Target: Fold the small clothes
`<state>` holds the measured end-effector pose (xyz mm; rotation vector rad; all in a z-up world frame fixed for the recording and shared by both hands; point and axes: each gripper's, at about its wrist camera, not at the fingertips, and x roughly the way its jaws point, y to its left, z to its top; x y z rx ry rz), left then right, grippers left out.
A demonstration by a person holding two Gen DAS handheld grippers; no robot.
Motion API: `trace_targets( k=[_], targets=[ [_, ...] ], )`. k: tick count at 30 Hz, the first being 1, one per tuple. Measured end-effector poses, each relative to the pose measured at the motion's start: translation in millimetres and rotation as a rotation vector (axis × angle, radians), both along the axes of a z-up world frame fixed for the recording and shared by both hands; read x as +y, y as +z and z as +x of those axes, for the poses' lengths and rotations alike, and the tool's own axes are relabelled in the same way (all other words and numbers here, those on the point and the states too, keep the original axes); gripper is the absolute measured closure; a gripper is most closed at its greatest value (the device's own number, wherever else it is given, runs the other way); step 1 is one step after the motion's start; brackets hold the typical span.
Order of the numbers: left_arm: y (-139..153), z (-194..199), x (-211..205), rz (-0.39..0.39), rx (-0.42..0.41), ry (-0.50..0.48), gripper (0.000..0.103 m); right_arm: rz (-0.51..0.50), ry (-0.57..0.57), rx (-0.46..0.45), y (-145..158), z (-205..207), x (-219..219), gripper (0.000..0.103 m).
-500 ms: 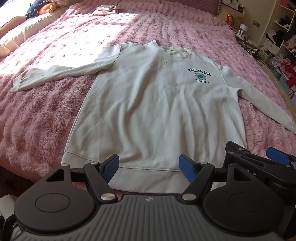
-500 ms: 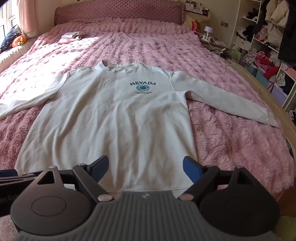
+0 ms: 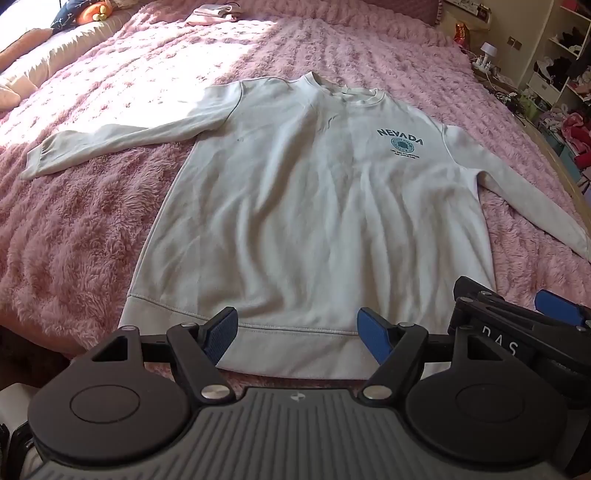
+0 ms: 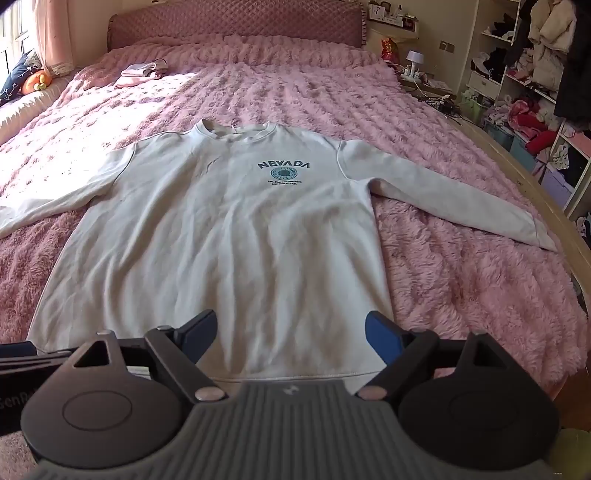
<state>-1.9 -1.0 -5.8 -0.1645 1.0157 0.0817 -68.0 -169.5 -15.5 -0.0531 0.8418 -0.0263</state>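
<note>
The sweatshirt (image 4: 221, 236) is showing as matt, softly creased white cotton-like cloth, lying on a shaggy, tufted pink plush bedspread (image 4: 461, 295). The left gripper (image 3: 297, 334) is showing matt black plastic links and blue textured pads (image 3: 221, 332).

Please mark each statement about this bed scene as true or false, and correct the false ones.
1. The sweatshirt lies flat with its printed front facing up. True.
2. Both sleeves are already folded across the chest. False: both sleeves are spread out to the sides on the pink blanket.
3. The left gripper is open and holds nothing. True.
4. The right gripper is clamped on the hem. False: its jaws stand wide apart above the hem, with no cloth pinched.
5. The word on the chest print is TEXAS. False: it reads NEVADA.
6. A small folded pink item lies near the headboard. True.
</note>
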Motion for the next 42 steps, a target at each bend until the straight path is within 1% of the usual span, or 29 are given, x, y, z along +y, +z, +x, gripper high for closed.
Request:
trace_targets(
  k=[5,42],
  targets=[
    [-2.1,0.5,-0.4,-0.005,0.015,0.000,0.017,0.000,-0.005,0.000,-4.7,0.4,-2.0,0.020],
    [3.0,0.8,0.5,-0.005,0.013,0.006,0.017,-0.009,-0.007,-0.017,2.0,-6.2,2.7,0.020]
  ],
)
